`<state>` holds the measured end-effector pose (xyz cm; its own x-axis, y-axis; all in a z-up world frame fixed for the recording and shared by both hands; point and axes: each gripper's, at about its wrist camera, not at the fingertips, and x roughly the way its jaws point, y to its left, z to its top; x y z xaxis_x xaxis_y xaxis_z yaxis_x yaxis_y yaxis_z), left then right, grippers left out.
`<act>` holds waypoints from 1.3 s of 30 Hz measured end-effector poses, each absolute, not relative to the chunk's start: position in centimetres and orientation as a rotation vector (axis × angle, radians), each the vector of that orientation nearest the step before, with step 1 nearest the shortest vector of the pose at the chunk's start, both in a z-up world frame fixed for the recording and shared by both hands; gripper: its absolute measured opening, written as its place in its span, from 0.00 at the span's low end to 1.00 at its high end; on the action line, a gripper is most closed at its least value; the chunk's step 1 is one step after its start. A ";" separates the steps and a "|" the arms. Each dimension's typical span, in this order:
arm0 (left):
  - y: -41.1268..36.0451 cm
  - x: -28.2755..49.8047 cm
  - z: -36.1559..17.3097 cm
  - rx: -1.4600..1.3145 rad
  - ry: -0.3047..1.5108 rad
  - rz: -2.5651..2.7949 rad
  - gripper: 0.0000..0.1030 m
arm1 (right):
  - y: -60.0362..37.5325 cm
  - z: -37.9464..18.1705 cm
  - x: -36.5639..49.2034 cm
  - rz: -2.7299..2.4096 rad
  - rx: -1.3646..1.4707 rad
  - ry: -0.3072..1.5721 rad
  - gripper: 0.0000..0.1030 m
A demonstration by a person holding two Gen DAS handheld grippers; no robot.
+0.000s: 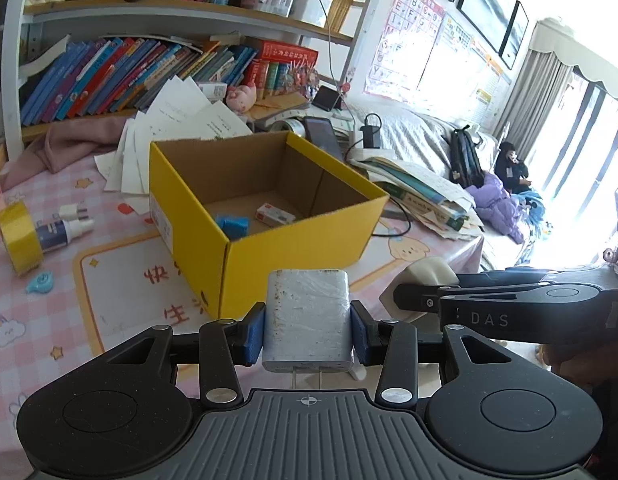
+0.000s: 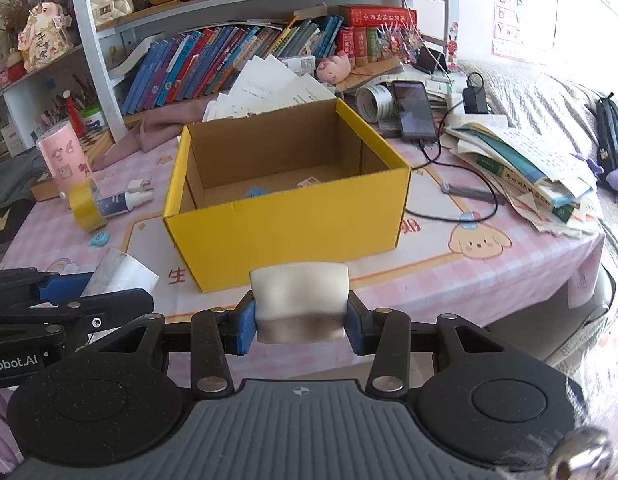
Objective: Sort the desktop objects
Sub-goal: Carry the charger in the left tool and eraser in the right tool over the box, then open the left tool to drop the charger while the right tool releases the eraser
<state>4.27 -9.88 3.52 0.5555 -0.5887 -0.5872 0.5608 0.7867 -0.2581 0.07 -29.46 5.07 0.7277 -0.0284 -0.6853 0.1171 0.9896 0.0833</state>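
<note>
Left wrist view first: your left gripper (image 1: 307, 334) sits at lower centre, its blue pads closed against the sides of a white wall charger (image 1: 307, 316), prongs pointing back toward the camera. The grip is across the narrow width, which probably keeps the block from twisting as you carry it. Just above it, mid-frame, the yellow cardboard box (image 1: 309, 248) stands open-topped on the pink checked tablecloth (image 1: 37, 304); a blue item (image 1: 231, 225) and a small white carton (image 1: 275, 215) already lie on its floor, so it reads as the bin you are sorting into. At the left edge a roll of yellow tape (image 1: 17, 236), a small spray bottle (image 1: 63, 232) and a blue tape dispenser (image 1: 39, 281) are not yet sorted. At the right edge your right gripper (image 1: 405, 300) comes in from the side with something pale in its tips.

Right wrist view: that gripper fills lower centre, its pads pressed on a cream, cushion-shaped block (image 2: 299, 304); it may be an eraser or a soap, the blur does not let you say. The box sits straight ahead at centre, its near wall just beyond the block. Your other gripper shows at the lower left edge with the charger in it. Both loads are short of the opening, so the drop is not yet done; you would want each one over the rim before letting go.
</note>
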 end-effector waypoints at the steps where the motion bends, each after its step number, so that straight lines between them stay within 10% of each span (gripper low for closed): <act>1: -10.0 4.5 3.6 -0.040 0.702 -0.676 0.40 | -29.6 5.1 0.4 -0.075 0.120 0.745 0.40; 39: -20.4 16.4 1.6 0.143 0.726 -0.426 0.40 | -36.9 2.4 19.9 0.302 -0.048 0.829 0.40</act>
